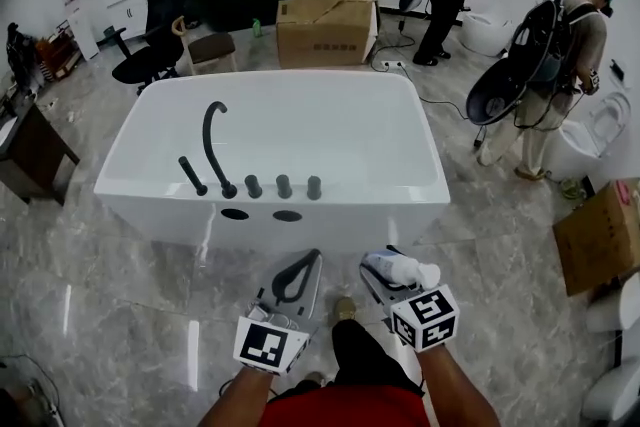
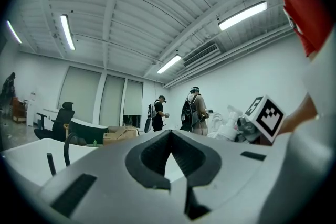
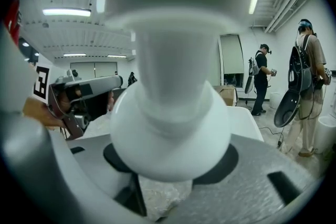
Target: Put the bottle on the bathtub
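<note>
A white bathtub (image 1: pixel 420 145) stands on the marble floor ahead of me, with a black faucet (image 1: pixel 212 140) and several dark knobs on its near rim. My right gripper (image 1: pixel 392 273) is shut on a white bottle (image 1: pixel 405 268), held low in front of the tub's near wall. In the right gripper view the bottle (image 3: pixel 168 128) fills the middle, wedged between the jaws. My left gripper (image 1: pixel 310 260) hangs beside it, to the left, shut with nothing in it. In the left gripper view its tips (image 2: pixel 170 132) meet, tilted upward toward the ceiling.
Two people with backpacks (image 1: pixel 545 65) stand at the right and back right near white toilets (image 1: pixel 600 130). Cardboard boxes (image 1: pixel 325 20) sit behind the tub, another box (image 1: pixel 600 237) at the right. An office chair (image 1: pixel 155 30) and a dark table (image 1: pixel 35 150) are at the left.
</note>
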`<state>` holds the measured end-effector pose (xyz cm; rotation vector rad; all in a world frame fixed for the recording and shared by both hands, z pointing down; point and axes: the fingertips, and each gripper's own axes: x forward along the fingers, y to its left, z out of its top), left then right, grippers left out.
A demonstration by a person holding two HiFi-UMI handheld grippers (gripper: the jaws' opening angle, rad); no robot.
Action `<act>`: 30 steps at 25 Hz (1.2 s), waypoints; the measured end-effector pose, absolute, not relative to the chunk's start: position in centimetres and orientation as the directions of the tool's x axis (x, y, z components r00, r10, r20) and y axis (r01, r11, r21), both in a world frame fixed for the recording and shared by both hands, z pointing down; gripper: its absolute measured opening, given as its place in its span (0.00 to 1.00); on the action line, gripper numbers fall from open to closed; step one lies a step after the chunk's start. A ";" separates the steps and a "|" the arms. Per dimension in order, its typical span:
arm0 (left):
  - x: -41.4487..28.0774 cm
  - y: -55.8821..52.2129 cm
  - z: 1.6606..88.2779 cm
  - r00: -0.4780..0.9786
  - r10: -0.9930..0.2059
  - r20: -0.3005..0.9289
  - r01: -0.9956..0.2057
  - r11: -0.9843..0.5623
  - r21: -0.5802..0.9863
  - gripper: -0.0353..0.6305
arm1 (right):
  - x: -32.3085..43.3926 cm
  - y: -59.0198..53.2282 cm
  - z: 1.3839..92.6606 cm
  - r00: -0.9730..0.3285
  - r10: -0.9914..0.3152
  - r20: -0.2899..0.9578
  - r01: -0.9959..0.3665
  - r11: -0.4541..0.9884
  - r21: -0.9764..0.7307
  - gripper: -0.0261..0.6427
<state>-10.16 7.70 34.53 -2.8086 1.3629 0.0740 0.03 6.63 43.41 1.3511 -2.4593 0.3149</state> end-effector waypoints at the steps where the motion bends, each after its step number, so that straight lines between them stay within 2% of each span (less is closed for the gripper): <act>1: -10.2 6.3 34.9 0.609 -0.792 -0.042 -0.793 -0.610 0.003 0.07 | 0.2 5.1 44.2 -0.502 -0.773 0.387 -0.847 0.531 -0.038 0.42; 15: -8.6 -14.4 41.9 0.434 -0.894 0.114 -0.898 -0.439 -0.021 0.07 | 2.2 -17.0 58.4 -0.526 -0.656 0.541 -0.787 0.616 -0.020 0.42; 23: -8.6 -20.4 45.6 0.396 -0.893 0.215 -0.912 -0.409 -0.018 0.07 | 2.3 -23.3 67.1 -0.498 -0.557 0.664 -0.760 0.649 -0.026 0.42; 30: -9.1 -23.9 48.3 0.412 -0.869 0.275 -0.904 -0.428 0.001 0.07 | 1.8 -26.6 70.9 -0.469 -0.538 0.700 -0.770 0.638 -0.025 0.42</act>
